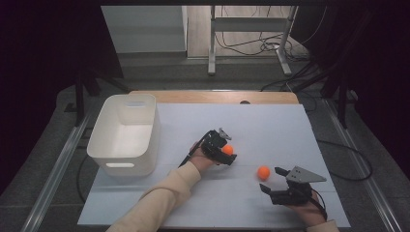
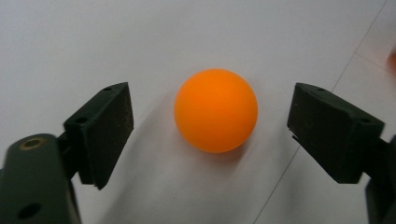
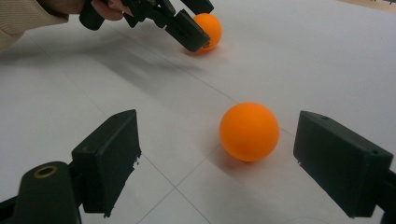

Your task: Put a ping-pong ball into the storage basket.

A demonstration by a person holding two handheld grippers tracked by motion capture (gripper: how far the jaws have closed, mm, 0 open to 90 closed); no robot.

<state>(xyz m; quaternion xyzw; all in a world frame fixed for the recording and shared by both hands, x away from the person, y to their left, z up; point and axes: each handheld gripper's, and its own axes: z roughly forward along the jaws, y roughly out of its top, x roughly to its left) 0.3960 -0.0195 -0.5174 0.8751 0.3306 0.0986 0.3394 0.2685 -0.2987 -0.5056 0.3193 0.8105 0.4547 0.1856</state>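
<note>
Two orange balls lie on the white table cover. One ball (image 1: pixel 227 150) (image 2: pixel 215 110) sits between the jaws of my left gripper (image 1: pixel 229 148) (image 2: pixel 210 126), which is open: a gap shows on each side between pad and ball. The other ball (image 1: pixel 263 172) (image 3: pixel 249 131) rests just ahead of my right gripper (image 1: pixel 271 179) (image 3: pixel 226 156), whose jaws stand wide and touch nothing. In the right gripper view the left gripper (image 3: pixel 196 28) appears at the top, straddling the far ball (image 3: pixel 211 27).
A white plastic bin (image 1: pixel 151 137) with handle slots stands at the left of the table. The white cover (image 1: pixel 270 121) reaches a wooden strip (image 1: pixel 212 96) at the back. Cables and a metal frame stand on the floor beyond.
</note>
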